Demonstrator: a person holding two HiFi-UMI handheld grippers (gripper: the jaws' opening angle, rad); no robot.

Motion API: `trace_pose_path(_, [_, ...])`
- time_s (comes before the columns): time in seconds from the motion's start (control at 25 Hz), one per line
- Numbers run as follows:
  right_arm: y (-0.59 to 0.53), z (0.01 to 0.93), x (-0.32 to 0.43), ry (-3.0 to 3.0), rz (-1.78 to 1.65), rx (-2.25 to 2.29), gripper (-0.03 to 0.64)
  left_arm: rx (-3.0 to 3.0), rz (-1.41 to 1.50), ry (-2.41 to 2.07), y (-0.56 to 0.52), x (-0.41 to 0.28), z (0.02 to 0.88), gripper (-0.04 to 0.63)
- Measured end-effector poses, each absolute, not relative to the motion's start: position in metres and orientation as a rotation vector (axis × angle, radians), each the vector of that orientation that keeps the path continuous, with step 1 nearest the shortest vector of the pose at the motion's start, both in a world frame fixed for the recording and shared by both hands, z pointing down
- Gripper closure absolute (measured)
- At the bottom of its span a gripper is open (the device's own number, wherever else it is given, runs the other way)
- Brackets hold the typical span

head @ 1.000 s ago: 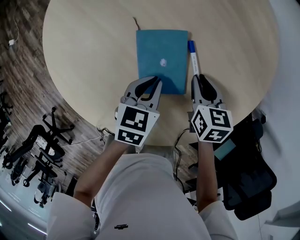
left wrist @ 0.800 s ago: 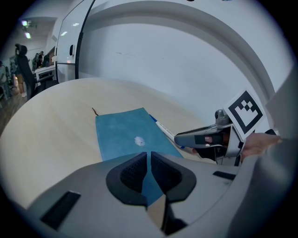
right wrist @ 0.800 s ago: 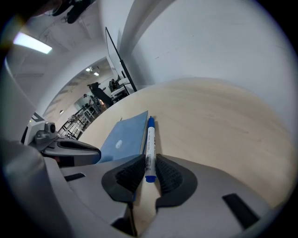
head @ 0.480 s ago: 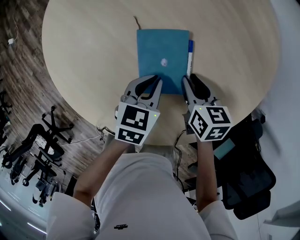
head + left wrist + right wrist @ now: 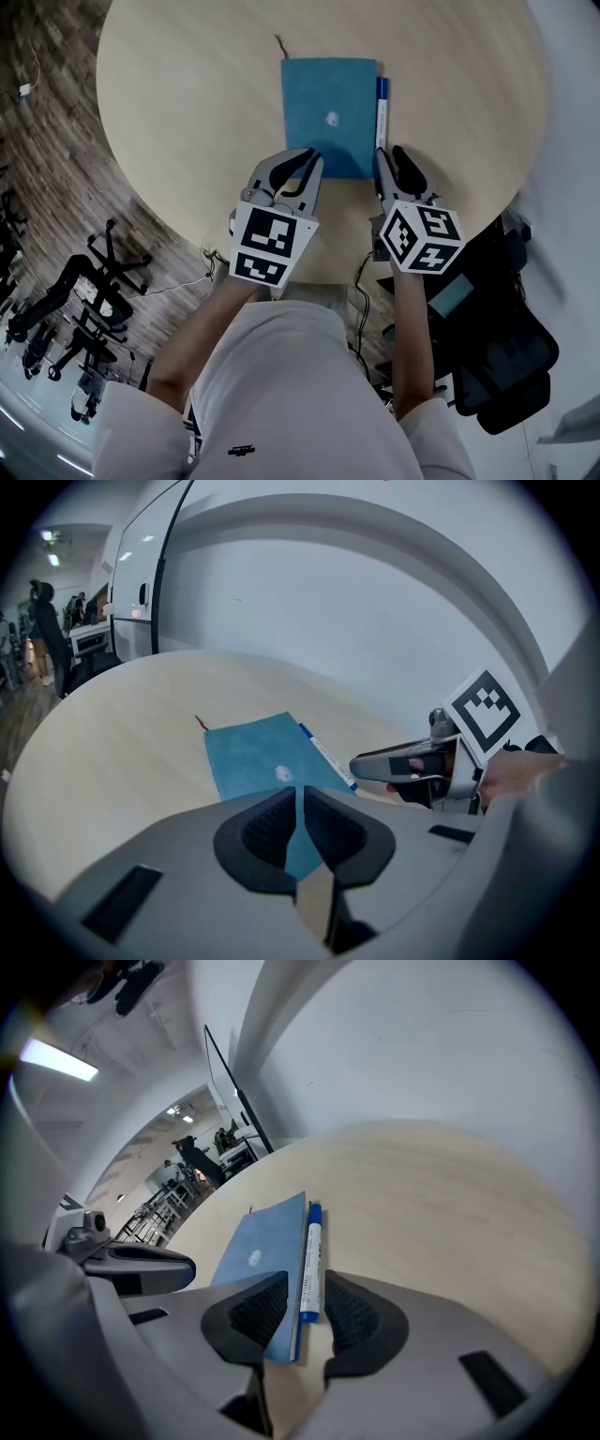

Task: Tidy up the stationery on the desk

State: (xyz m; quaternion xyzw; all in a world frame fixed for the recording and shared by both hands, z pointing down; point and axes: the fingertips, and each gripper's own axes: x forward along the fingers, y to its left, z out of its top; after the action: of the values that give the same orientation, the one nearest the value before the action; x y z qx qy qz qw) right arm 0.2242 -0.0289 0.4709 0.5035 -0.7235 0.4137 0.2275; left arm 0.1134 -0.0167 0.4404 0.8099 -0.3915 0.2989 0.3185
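Note:
A blue notebook [image 5: 330,117] lies flat on the round wooden table [image 5: 187,112], and a red ribbon sticks out at its far left corner. A white pen with a blue cap [image 5: 382,111] lies parallel to the notebook's right edge and touches it. My left gripper [image 5: 302,171] is shut over the notebook's near left corner, with nothing between its pads. My right gripper [image 5: 397,167] hovers at the pen's near end with its jaws a little apart. In the right gripper view the pen [image 5: 309,1260] ends between the jaws, unclamped, beside the notebook [image 5: 258,1255].
The table's curved near edge runs just under both grippers. On the wooden floor to the left stand several black office chairs [image 5: 84,281]. A black bag or chair [image 5: 506,356] sits low on the right. The rest of the tabletop shows bare wood.
The pen lay slanted and apart from the notebook; now it lies straight against the notebook's right edge. My right gripper swung left, then eased back right. My left gripper has hardly moved.

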Motion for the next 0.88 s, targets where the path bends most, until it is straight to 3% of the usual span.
trace_pose_path(0.48, [0.016,0.379,0.213,-1.970,1.044,1.581,0.499,2.231,0.734,-1.012,0.031,0.076,0.350,0.554])
trace_pose_path(0.88, [0.088,0.265,0.146,-2.085,0.865,1.633,0.528,2.277,0.631,-0.944,0.102,0.048,0.264,0.554])
